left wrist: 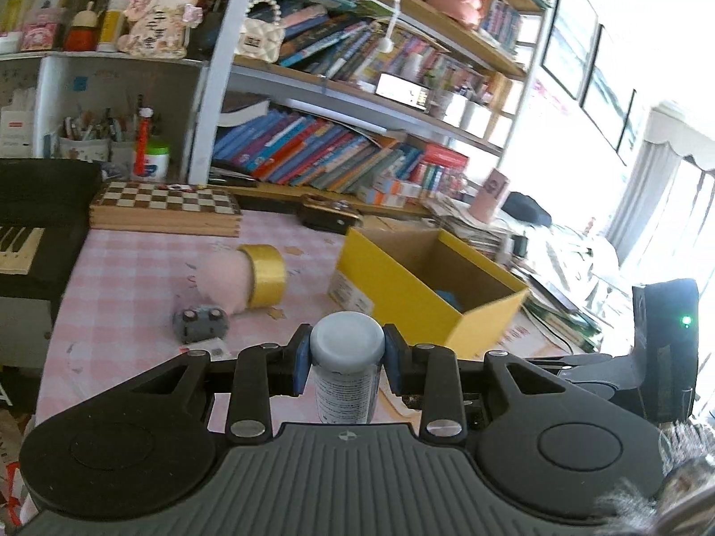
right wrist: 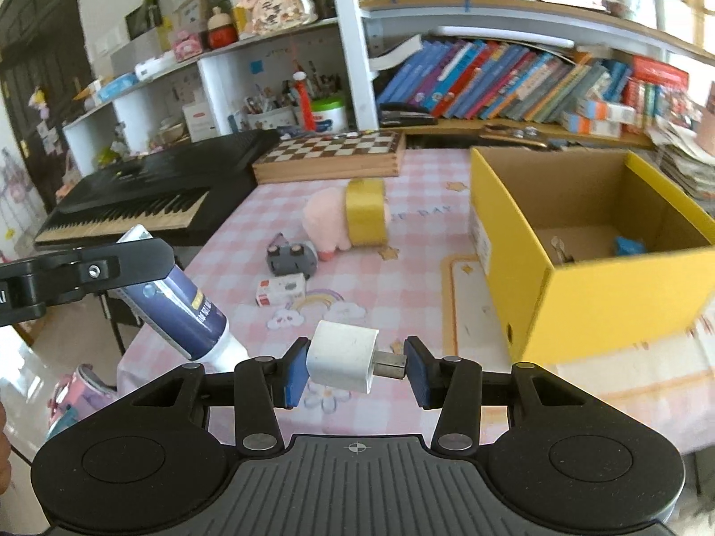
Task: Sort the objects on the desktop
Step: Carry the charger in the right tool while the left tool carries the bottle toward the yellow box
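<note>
My left gripper is shut on a dark blue tube with a white cap, held above the pink checked tablecloth. In the right wrist view the same tube hangs at the left in the left gripper. My right gripper is shut on a white charger plug, its metal end against the right pad. An open yellow cardboard box stands to the right, also seen as the yellow box; small items lie inside. On the cloth lie a pink plush, a yellow tape roll, a small grey toy and a small white pack.
A chessboard box sits at the back of the table, a black keyboard piano to the left. Bookshelves full of books stand behind. Stacked papers lie right of the box.
</note>
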`<state>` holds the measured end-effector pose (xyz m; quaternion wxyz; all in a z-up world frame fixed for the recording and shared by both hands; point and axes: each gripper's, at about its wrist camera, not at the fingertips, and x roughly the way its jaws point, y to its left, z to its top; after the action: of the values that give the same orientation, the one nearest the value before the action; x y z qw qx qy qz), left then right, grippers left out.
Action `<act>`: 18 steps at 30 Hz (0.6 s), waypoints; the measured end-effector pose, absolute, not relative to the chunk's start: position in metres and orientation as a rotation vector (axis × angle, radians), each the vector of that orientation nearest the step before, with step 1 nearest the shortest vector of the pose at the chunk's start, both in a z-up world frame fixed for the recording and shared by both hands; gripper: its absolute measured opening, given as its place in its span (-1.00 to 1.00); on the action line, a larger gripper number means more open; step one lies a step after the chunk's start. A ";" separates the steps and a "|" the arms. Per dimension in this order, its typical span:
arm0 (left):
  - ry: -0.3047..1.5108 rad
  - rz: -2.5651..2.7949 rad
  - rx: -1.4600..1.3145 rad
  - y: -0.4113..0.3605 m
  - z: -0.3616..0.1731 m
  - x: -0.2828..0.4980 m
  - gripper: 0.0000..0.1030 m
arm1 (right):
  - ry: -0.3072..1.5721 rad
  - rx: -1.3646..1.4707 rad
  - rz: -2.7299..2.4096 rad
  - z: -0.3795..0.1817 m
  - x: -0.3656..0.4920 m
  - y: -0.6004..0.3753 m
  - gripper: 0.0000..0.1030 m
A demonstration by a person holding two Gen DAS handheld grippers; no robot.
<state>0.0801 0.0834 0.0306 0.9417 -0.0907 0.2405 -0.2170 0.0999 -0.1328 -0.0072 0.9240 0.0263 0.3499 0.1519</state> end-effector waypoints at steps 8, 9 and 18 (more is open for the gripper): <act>0.510 -0.555 -0.157 0.067 0.027 0.058 -0.41 | 0.721 0.109 0.208 -0.012 0.059 -0.152 -0.13; 0.512 -0.570 -0.155 0.064 0.026 0.057 -0.41 | 0.720 0.115 0.194 -0.012 0.055 -0.155 -0.13; 0.526 -0.717 -0.120 0.032 0.027 0.054 -0.41 | 0.714 0.168 0.060 -0.012 0.028 -0.185 -0.13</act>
<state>0.0536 0.0323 0.0269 0.9010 -0.0580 0.2545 -0.3464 0.0285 -0.1848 -0.0119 0.9331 0.0822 0.3488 0.0292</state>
